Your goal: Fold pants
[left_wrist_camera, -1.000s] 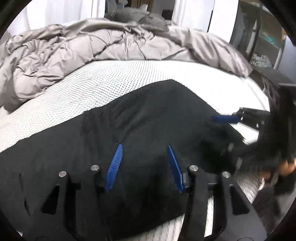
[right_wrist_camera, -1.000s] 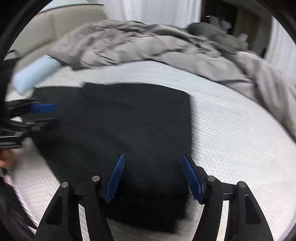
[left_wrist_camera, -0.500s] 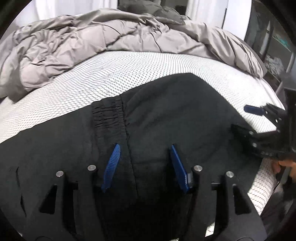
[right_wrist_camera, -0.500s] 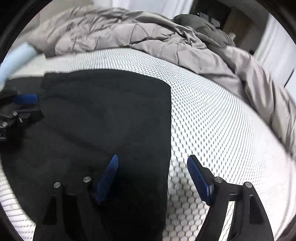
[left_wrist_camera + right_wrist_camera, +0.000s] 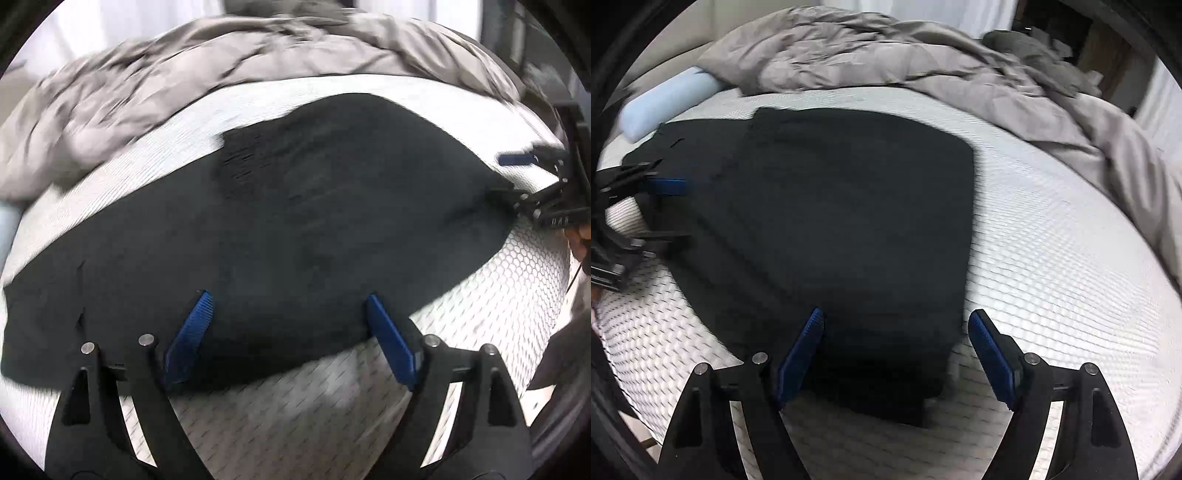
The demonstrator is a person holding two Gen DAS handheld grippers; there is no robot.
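Jaws of both the left gripper and right gripper stand spread, empty, straddling the black pants' near edge along the mattress front, apparently ready to pinch for another fold.

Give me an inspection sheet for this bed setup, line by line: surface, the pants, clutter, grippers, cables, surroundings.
Surface: white mattress with a honeycomb-textured cover, bare around the pants.
Job's things: black pants lying flat and partly folded, one layer doubled over another.
Clutter: grey duvet bunched at the far side; light blue roll pillow beside it.
Grippers: left gripper open, jaws apart over the near edge of the pants; right gripper open over a corner of the pants, gripping nothing.
Cables: one thin dark cord hangs at the right edge of the left view.
Surroundings: white curtains and dark furniture behind the bed, blurred.
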